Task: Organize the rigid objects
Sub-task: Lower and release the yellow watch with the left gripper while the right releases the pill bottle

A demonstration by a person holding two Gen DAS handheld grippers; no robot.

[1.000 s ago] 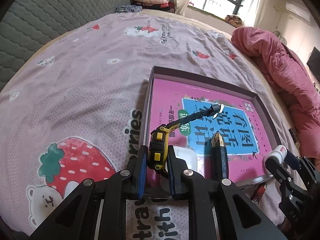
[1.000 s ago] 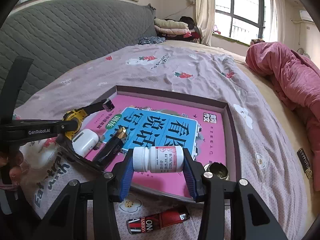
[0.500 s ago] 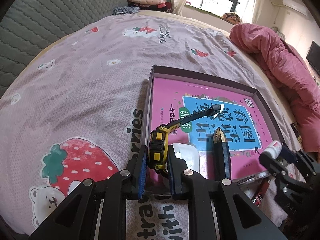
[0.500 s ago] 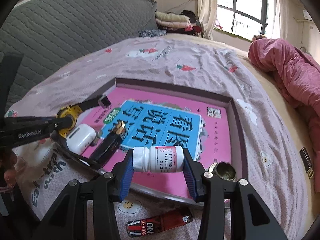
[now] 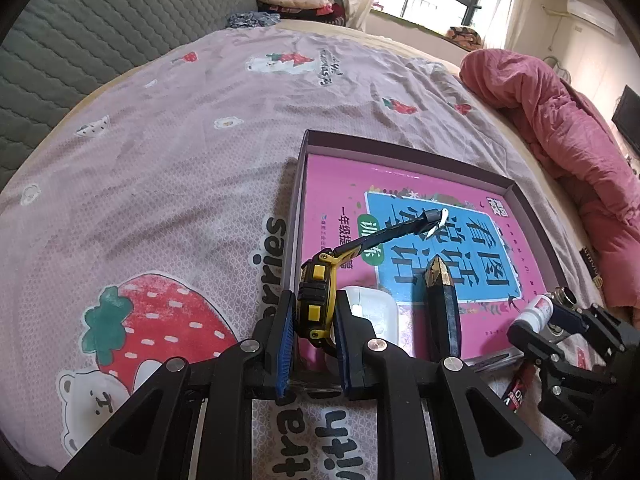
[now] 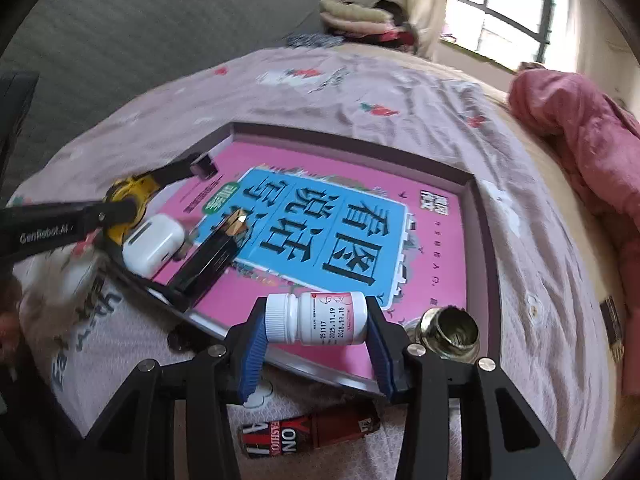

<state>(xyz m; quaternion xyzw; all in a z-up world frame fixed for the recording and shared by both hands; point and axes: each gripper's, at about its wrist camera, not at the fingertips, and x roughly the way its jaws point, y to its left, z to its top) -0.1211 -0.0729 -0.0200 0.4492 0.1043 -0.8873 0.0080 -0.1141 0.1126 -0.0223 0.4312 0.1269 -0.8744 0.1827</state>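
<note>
the left gripper (image 5: 314, 344) has its fingers clamped on a yellow tape measure (image 5: 316, 304), held over the near left corner of the tray (image 5: 400, 154) on the bed (image 5: 180, 140). the right gripper (image 6: 316, 354) has its fingers clamped on a white pill bottle (image 6: 316, 318), gripped end to end and lying sideways above the tray's near edge.

the bottle is round and smooth, so it could roll or slip out if the fingers ease before it rests on something. the tape measure's black strap (image 5: 394, 232) sticks out and might snag or knock things already in the tray.

the tray holds a pink book (image 6: 360, 216), with a white earbud case (image 6: 154, 246) and a dark pen-like stick (image 6: 212, 258) at its near left, and a small brass jar (image 6: 450, 334) at its near right. a red tube (image 6: 308, 430) lies outside on the bed, just near the tray.
</note>
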